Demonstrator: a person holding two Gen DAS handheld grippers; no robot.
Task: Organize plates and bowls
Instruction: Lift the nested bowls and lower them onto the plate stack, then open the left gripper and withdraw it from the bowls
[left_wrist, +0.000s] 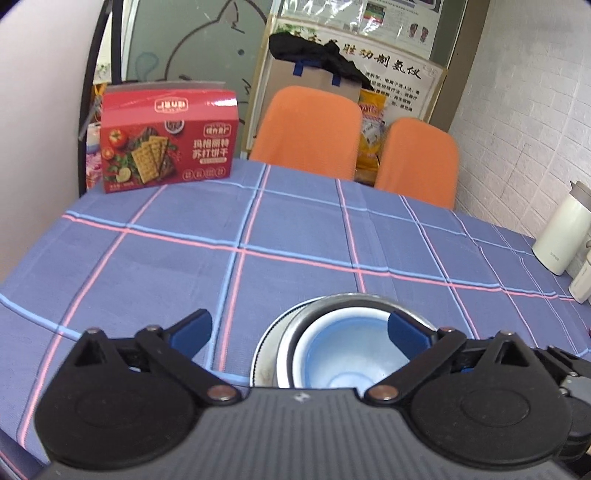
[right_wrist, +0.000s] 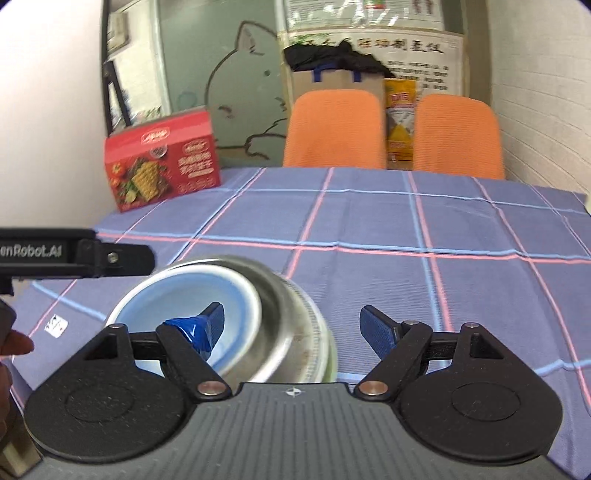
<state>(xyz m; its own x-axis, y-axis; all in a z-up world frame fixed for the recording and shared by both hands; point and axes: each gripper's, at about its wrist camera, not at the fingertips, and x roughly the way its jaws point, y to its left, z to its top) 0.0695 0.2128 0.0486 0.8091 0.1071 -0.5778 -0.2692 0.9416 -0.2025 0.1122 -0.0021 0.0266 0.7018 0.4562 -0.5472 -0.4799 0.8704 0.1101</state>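
Bowls sit nested near the table's front edge: a blue bowl (left_wrist: 343, 354) inside a steel bowl (left_wrist: 295, 332), on a plate (right_wrist: 317, 332). From that stack, the left gripper (left_wrist: 299, 332) hangs just above and slightly left, jaws wide apart and empty. The right gripper (right_wrist: 291, 325) is just right of the stack, jaws spread across the steel rim, clamping nothing. Either is close; the right looks better placed.
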